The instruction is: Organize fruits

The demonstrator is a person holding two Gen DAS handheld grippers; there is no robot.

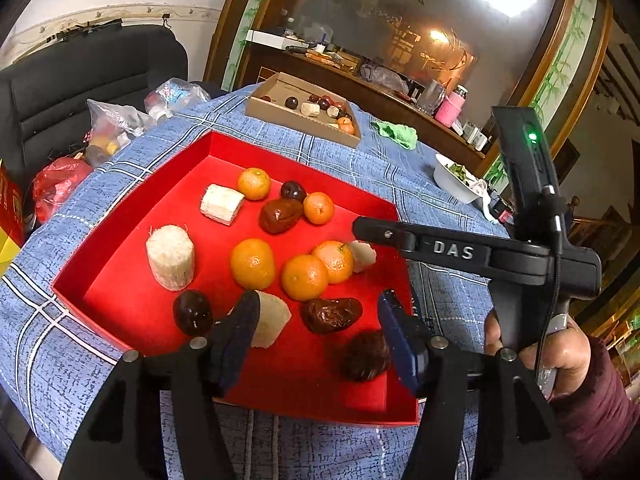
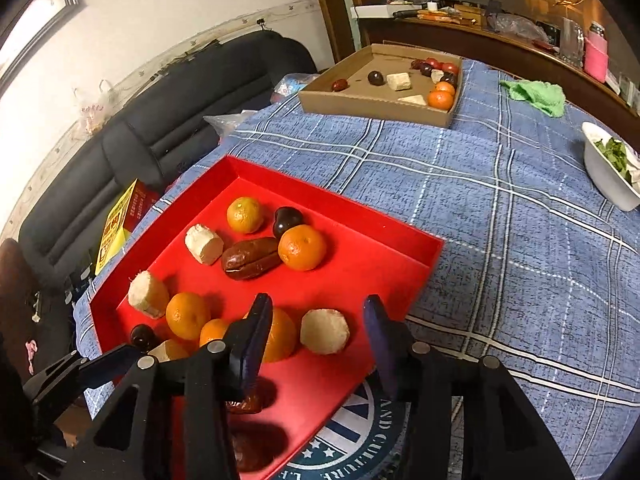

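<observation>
Oranges (image 1: 252,263), dark dates (image 1: 331,315) and pale chunks (image 1: 171,257) crowd the red tray (image 1: 120,276) on the checked tablecloth (image 2: 500,216); a cardboard box (image 2: 376,102) sits beyond. Left gripper (image 1: 318,330) and right gripper (image 2: 316,340) tilt down over the tray, both spread, pinching nothing.

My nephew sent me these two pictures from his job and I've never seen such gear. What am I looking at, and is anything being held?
No robot here: a person holds a two-finger gripper in each hand, each with a fisheye camera looking along its fingers. One picture is from the left gripper, the other from the right gripper. The left view also shows the right one, gripped by a hand. Below both is a red tray of oranges, dark dates and pale chunks, on a blue checked cloth. A cardboard box holds more. Both grippers are open and hold nothing.
</observation>
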